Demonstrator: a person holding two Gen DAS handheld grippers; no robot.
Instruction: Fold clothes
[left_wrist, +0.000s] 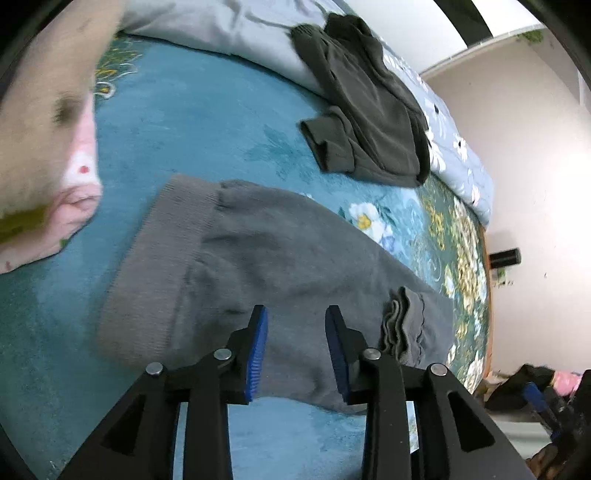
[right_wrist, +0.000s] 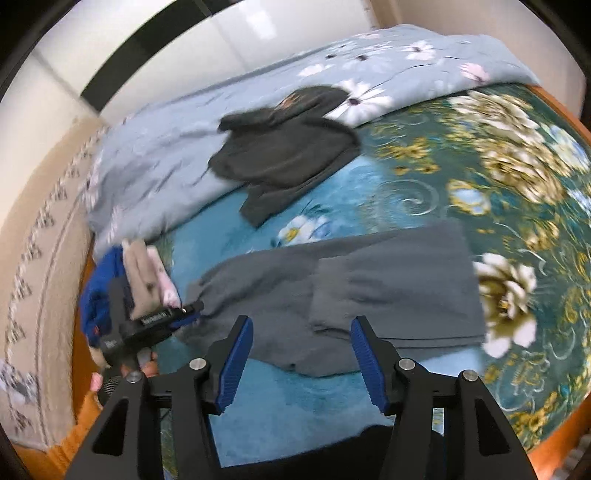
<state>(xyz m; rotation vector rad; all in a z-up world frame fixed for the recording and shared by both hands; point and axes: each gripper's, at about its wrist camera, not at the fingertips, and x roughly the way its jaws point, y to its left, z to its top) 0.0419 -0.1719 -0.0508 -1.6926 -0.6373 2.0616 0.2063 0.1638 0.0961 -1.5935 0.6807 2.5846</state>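
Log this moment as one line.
left hand-held gripper: open, empty | right hand-held gripper: open, empty | grey garment: part-folded on bed | dark garment: unfolded

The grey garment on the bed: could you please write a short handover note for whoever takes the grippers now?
Left gripper: open, empty, above the grey garment.
Right gripper: open, empty, over the same garment.
Grey garment: flat on the teal bedspread, one end folded over itself.
Dark green garment: crumpled against the floral quilt, unfolded.
Left: finish the grey fold, then the dark green one.
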